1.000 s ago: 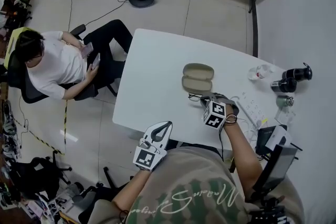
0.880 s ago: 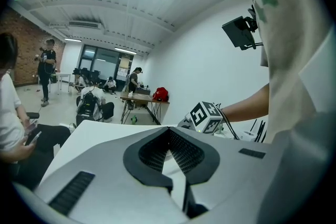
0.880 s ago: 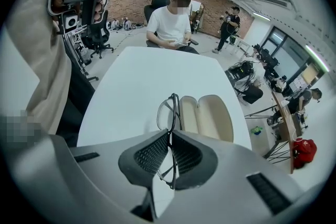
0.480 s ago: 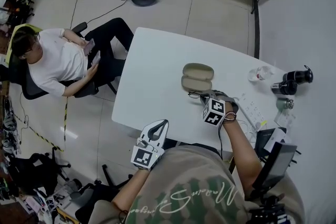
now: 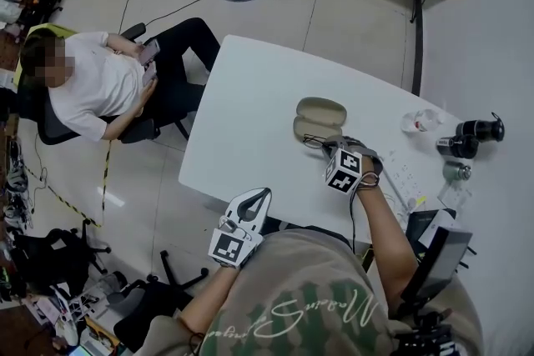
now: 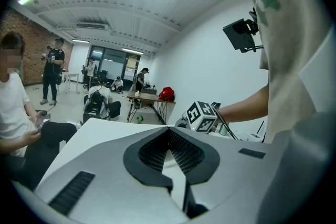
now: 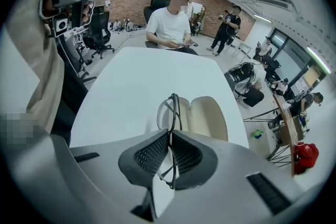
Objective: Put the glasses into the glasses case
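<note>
Pinches the glasses upright in the right gripper, just short of the open glasses case, edge-on, likely for lowering in. Holds the left gripper pressed together, empty, well away from the case, apparently unneeded.

Bright ceiling strip lights, sharp focus, fisheye warping, dark corners

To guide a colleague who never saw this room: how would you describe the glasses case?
Find the white table. Near its middle, just ahead of the right gripper holding the glasses, lies the glasses case: beige, oval, opened into two shells. Nothing else there is beige.
</note>
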A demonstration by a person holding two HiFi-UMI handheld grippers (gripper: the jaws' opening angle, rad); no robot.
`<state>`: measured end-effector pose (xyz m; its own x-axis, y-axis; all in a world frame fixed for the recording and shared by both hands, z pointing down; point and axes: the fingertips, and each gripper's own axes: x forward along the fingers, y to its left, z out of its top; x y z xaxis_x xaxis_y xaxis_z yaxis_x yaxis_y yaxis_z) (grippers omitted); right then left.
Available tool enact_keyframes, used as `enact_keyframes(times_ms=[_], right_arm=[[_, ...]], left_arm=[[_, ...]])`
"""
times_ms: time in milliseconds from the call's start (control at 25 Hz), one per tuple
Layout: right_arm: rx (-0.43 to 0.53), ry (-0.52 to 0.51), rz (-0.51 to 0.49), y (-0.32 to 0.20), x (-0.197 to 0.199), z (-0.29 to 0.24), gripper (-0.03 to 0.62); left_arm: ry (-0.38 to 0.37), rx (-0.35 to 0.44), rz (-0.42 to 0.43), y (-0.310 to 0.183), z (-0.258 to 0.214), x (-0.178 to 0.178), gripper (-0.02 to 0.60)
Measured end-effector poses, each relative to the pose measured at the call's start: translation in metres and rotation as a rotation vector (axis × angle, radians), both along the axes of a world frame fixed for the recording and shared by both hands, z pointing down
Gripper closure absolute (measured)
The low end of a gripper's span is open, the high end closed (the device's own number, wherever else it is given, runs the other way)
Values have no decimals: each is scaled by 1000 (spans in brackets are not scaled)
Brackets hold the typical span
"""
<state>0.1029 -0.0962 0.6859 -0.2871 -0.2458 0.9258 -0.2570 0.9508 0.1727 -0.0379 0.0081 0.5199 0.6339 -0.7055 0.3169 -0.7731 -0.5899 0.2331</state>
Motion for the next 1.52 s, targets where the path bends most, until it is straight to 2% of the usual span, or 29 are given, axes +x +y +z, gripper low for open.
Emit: enact_keyframes(times_ms=[240,480,760,1120,1520], right_arm=[[-2,-3,-7,-3,-5,4,563],[-5,2,-5,-9,-3,7,563],[-4,13,-14,-16,-7,10,563],[-11,17,-21,-31,-12,11,563],[-18,23,-22,-38,-15,18,563]], left_arm=[[-11,2,29,2,-1,4,574],[-39,13,-31,-3,-1,-11,574],[-42,35,-26,-6,-5,-14,574],[-51,27,-63,-19,-3,-25,574],[-64,8,-44,-25,0,-27,574]])
